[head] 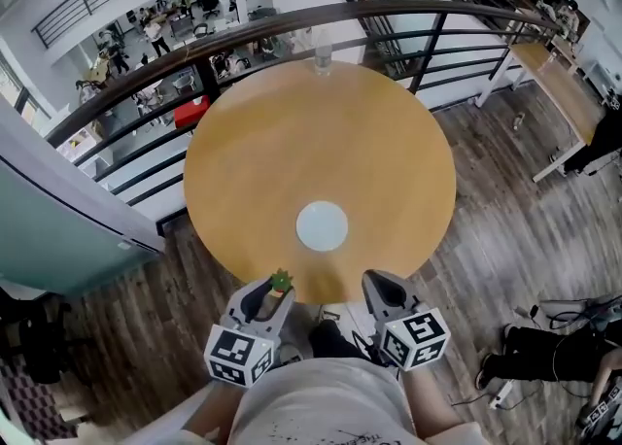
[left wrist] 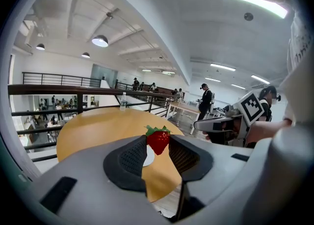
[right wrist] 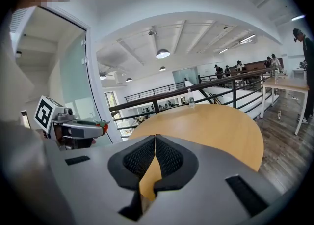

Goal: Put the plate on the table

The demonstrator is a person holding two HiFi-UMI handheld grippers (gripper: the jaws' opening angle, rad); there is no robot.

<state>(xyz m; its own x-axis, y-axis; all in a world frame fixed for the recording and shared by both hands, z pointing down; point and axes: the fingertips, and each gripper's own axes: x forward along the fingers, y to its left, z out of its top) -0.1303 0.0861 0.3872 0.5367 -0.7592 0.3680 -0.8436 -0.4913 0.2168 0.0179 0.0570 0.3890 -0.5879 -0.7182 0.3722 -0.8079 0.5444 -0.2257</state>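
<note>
A small white plate (head: 322, 225) lies on the round wooden table (head: 321, 132), near its front edge. My left gripper (head: 276, 290) hovers just short of that edge, shut on a red strawberry (head: 281, 283) with green leaves. In the left gripper view the strawberry (left wrist: 158, 139) sits between the black pads, and the plate (left wrist: 148, 156) shows behind it. My right gripper (head: 379, 284) hangs beside the left one, also short of the table edge. Seen in its own view, the right gripper (right wrist: 155, 143) is shut, pads touching at the tips, nothing between them.
A clear water bottle (head: 322, 54) stands at the table's far edge, next to a dark railing (head: 292, 20) over a lower floor. Wood flooring surrounds the table, with a desk (head: 559, 84) at the right. People stand in the distance.
</note>
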